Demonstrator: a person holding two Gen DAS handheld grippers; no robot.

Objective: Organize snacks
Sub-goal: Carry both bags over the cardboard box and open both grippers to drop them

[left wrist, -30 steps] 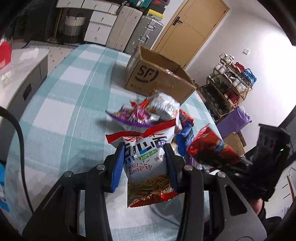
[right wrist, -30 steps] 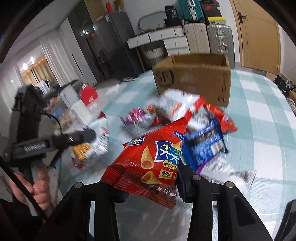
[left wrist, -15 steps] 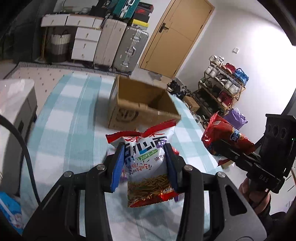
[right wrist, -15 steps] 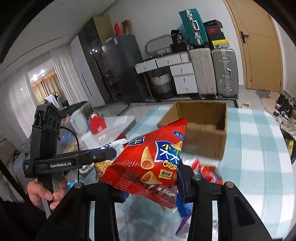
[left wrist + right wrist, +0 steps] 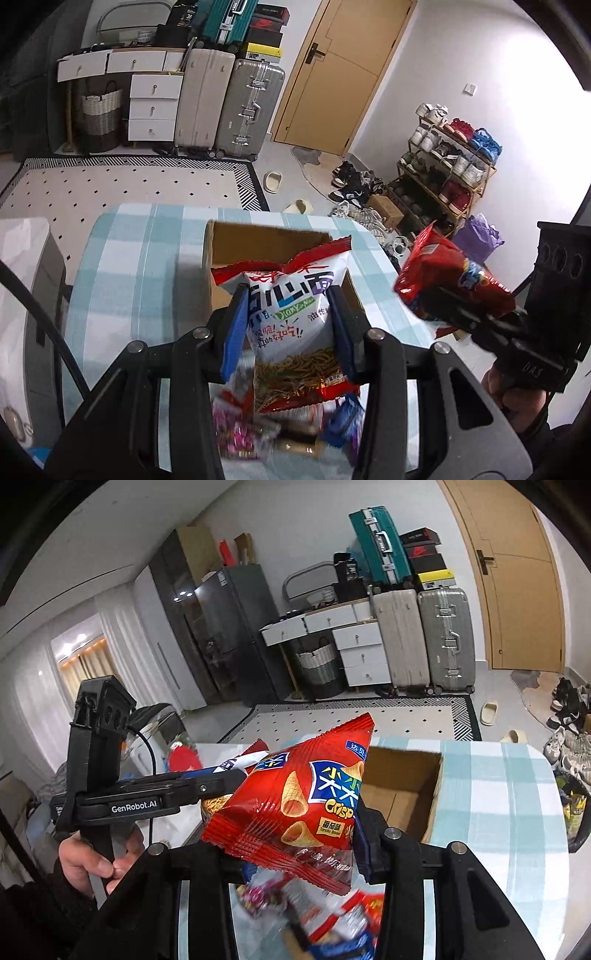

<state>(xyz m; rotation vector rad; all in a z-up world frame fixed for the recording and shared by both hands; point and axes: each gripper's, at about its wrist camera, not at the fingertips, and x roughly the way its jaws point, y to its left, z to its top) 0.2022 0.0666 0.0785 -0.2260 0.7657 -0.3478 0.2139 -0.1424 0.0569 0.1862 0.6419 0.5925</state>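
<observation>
My left gripper (image 5: 288, 325) is shut on a white and red noodle snack bag (image 5: 291, 314), held in the air in front of an open cardboard box (image 5: 229, 240). My right gripper (image 5: 295, 834) is shut on a red cone crisp bag (image 5: 295, 794); the same bag (image 5: 443, 273) shows at the right of the left wrist view. The box (image 5: 402, 775) lies just beyond that bag, its inside bare where visible. The left gripper's body (image 5: 147, 797) stands at the left of the right wrist view, held by a hand (image 5: 85, 860).
A blurred heap of snack packets (image 5: 266, 424) lies on the blue checked tablecloth (image 5: 147, 266) below both grippers. Beyond the table are suitcases (image 5: 229, 99), white drawers (image 5: 151, 107), a wooden door (image 5: 347, 70) and a shoe rack (image 5: 447, 158) at right.
Both grippers have risen with their bags. The snack heap has dropped low in both views and the box's open top now faces the cameras.
</observation>
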